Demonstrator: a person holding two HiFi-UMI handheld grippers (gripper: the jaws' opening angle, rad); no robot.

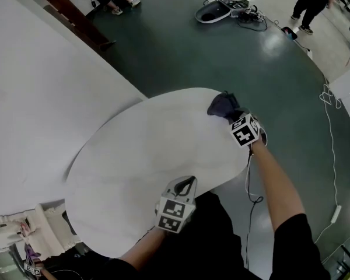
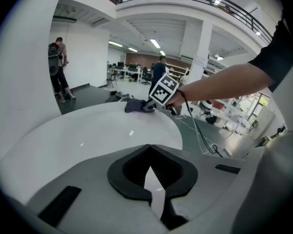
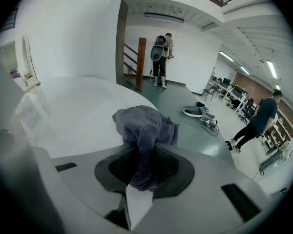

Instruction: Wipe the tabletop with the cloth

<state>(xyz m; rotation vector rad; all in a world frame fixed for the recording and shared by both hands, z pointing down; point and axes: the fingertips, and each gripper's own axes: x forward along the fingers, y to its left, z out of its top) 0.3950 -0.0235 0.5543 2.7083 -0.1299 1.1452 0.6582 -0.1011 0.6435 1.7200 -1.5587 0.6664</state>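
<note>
A dark grey cloth lies bunched on the far right edge of the white oval tabletop. My right gripper is shut on it. In the right gripper view the cloth runs down between the jaws of the right gripper, with the tabletop to its left. My left gripper hovers over the table's near edge, shut and holding nothing. From the left gripper view, the cloth and the right gripper's marker cube show across the tabletop.
A white partition borders the table's left side. A dark wooden bench stands beyond it. Gear lies on the green floor, and a white cable runs along the right. A person stands far right.
</note>
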